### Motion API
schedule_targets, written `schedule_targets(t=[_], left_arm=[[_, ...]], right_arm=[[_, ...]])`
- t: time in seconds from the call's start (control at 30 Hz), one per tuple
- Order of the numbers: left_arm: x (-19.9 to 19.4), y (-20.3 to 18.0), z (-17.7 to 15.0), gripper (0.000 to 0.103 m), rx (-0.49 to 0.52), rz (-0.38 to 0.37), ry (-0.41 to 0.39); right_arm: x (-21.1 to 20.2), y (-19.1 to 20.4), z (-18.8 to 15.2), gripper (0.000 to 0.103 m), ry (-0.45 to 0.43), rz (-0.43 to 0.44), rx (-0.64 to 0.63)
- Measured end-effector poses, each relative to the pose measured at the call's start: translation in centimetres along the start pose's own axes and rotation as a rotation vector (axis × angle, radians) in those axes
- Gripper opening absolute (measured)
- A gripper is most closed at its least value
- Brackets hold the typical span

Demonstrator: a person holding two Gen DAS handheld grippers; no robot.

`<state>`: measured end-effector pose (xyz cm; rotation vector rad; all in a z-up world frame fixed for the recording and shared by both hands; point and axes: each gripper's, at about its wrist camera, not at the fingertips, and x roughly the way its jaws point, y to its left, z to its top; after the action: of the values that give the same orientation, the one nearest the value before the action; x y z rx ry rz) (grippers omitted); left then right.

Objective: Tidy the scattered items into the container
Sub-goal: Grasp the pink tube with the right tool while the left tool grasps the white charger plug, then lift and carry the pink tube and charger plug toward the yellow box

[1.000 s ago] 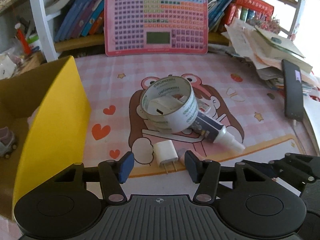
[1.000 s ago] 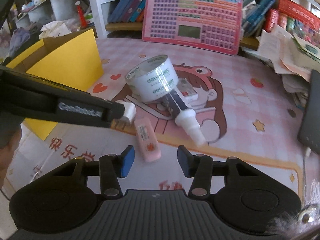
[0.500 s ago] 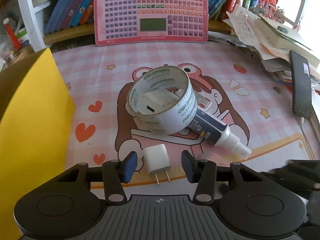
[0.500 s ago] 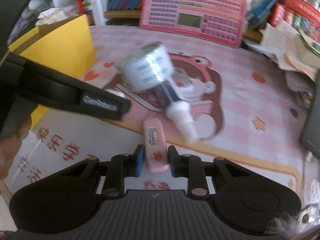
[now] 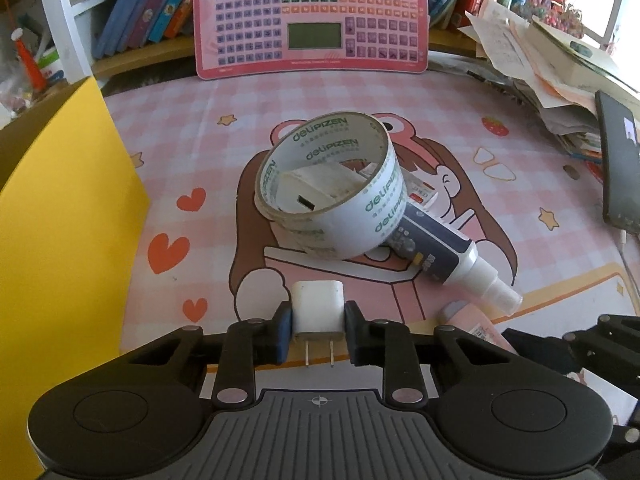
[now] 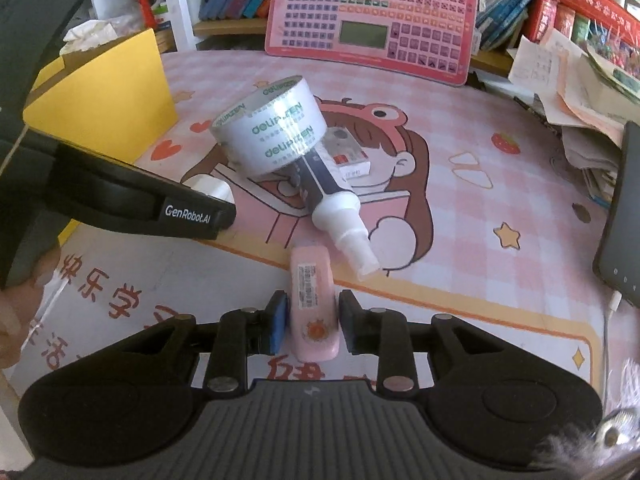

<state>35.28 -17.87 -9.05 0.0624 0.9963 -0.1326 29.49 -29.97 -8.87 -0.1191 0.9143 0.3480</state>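
Note:
My left gripper point(image 5: 318, 326) is shut on a white plug charger point(image 5: 318, 312), prongs pointing back at the camera. My right gripper point(image 6: 312, 326) is shut on a pink tube point(image 6: 314, 304) lying on the mat. A roll of clear tape point(image 5: 332, 208) leans on a spray bottle point(image 5: 448, 256) and a small white box behind both grippers; the tape point(image 6: 272, 136) and the bottle point(image 6: 332, 200) also show in the right wrist view. The yellow cardboard box point(image 5: 60, 208) stands at the left.
A pink keyboard toy point(image 5: 312, 16) leans on a bookshelf at the back. A paper stack point(image 5: 540, 52) and a black phone point(image 5: 620, 168) lie at the right. The left gripper's body point(image 6: 120, 196) crosses the right wrist view at the left.
Both grippers moved forward and closed: the left on the white charger, the right on the pink tube. They were open a second ago.

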Motion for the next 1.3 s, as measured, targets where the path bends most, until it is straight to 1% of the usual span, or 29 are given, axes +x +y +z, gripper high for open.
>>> schedule_targets(t=[0.03,0.13,0.3,0.47,0.6,0.83,0.93,1.07,1.17,1.3], left_arm=[[-0.2,0.1,-0.1,0.025,-0.005,-0.008,0.001],[-1.5,0.3,-0.3,0.025,-0.015,-0.034,-0.011],[-4.1,0.4,-1.1,0.025,-0.023,-0.069,-0.032],[-6.4,0.8,-2.5,0.025,-0.039,-0.105,-0.033],[-7.9,1.0,-3.8,0.025,-0.03,-0.115,-0.045],[-10.3,2.5,-6.0,0.025,-0.057,-0.168,-0.073],[-11.3,3.0,-6.9,0.025,-0.053,-0.202,-0.09],[-12.1,4.0,-8.0,0.025,-0.035,-0.25,-0.108],[-12.8,5.1,-8.7,0.025,-0.031,-0.273,-0.119],[-13.9,6.4,-9.8,0.025,-0.01,-0.297,-0.129]], right_arm=[[0.0,0.1,0.1,0.023,0.001,0.0,-0.007],[-0.5,-0.2,0.2,0.023,0.01,0.016,0.004],[-2.4,-0.2,-0.1,0.023,-0.003,0.055,0.043],[-3.7,0.2,-1.0,0.023,-0.014,0.055,0.075],[-4.3,0.2,-1.4,0.023,-0.003,0.053,0.109],[-5.9,1.9,-2.2,0.023,-0.012,0.036,0.093],[-6.6,2.8,-2.7,0.023,-0.016,0.014,0.091],[-7.7,3.8,-3.4,0.023,-0.027,-0.041,0.117],[-8.4,4.8,-4.1,0.023,-0.025,-0.08,0.143],[-9.2,7.1,-4.9,0.023,-0.033,-0.11,0.15]])
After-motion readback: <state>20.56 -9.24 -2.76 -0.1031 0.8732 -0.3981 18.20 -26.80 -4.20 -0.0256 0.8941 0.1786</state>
